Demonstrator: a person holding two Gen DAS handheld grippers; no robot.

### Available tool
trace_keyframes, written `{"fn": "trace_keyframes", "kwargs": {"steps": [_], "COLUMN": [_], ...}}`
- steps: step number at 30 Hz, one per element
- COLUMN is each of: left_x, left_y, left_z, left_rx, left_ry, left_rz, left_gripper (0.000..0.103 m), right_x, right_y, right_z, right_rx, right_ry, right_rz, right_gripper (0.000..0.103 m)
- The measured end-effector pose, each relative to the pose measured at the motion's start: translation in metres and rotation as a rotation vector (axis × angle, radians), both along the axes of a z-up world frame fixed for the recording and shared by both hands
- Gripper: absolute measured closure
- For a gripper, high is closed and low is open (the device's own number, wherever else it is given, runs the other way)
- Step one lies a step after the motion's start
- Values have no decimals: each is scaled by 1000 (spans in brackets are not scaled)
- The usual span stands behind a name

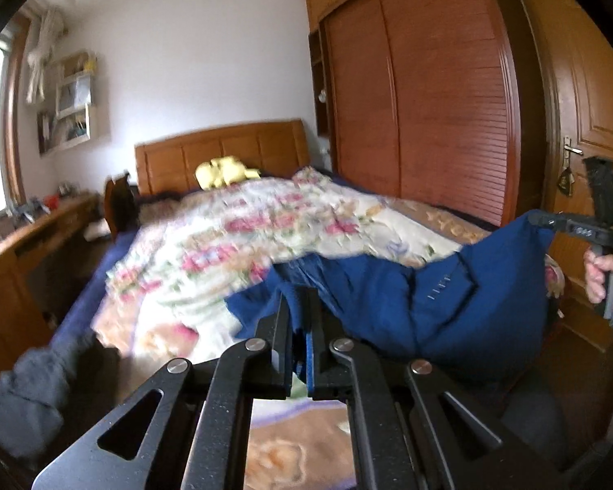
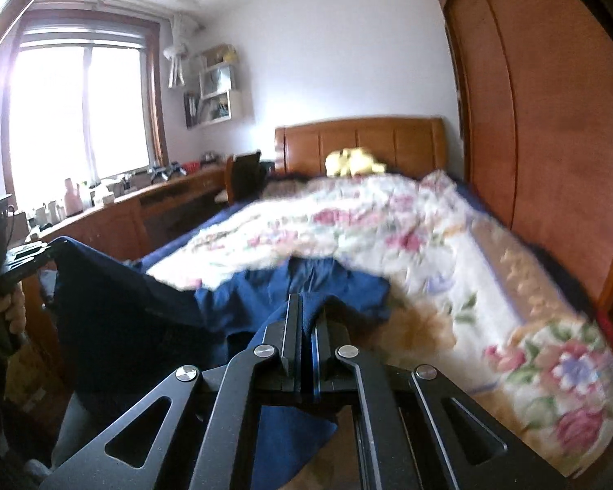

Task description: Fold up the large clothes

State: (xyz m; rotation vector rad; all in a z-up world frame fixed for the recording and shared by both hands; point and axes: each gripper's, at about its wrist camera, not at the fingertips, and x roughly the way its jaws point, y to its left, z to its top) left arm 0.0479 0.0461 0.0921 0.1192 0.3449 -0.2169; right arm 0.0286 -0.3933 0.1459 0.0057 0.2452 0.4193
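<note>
Left gripper [image 1: 300, 306] right up close, fingers pinched tight on a fold of the blue garment [image 1: 388, 286]; right gripper [image 2: 306, 310] likewise clamped on its own bunch of the cloth; between them the garment hangs stretched at the foot of the bed [image 2: 511, 269], its far edge lying against the floral quilt [image 1: 265, 220]; beyond that, a yellow toy [image 2: 353, 161] by the wooden headboard [image 1: 224, 151]; wardrobe [image 1: 421, 94] alongside.
</note>
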Motion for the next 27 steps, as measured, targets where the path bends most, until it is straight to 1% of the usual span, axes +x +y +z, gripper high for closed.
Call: {"fn": "trace_keyframes", "kwargs": {"steps": [6, 9, 11, 14, 16, 18, 20, 23, 24, 26, 27], "left_x": [-26, -39, -47, -51, -45, -33, -13, 29, 37, 70, 81], "left_y": [7, 9, 11, 15, 16, 17, 17, 12, 9, 4, 0], "left_z": [54, 75, 91, 106, 106, 101, 89, 63, 58, 39, 33], "left_rx": [-23, -27, -31, -33, -29, -37, -38, -27, -25, -14, -7], "left_ry": [-102, -149, -186, -222, -222, -196, -155, -83, -67, -16, -1], "left_rz": [-3, 0, 6, 16, 28, 31, 38, 57, 59, 65, 71], "left_gripper": [98, 98, 98, 98, 98, 98, 98, 98, 98, 98, 98], "right_x": [-56, -85, -104, -124, -126, -118, -102, -66, -53, -22, -6], "right_y": [-13, -18, -20, -24, -24, -24, -11, 0, 4, 10, 13], "right_z": [40, 57, 69, 80, 80, 73, 64, 49, 43, 25, 17], "right_rx": [-42, -61, -53, -53, -67, -87, -121, -169, -185, -206, -218], "right_ry": [-116, -178, -209, -247, -250, -233, -203, -130, -105, -48, -22], "right_rz": [-18, -37, -41, -45, -51, -56, -65, -80, -86, -91, -97], "right_gripper": [100, 101, 101, 100, 100, 100, 100, 101, 101, 101, 101]}}
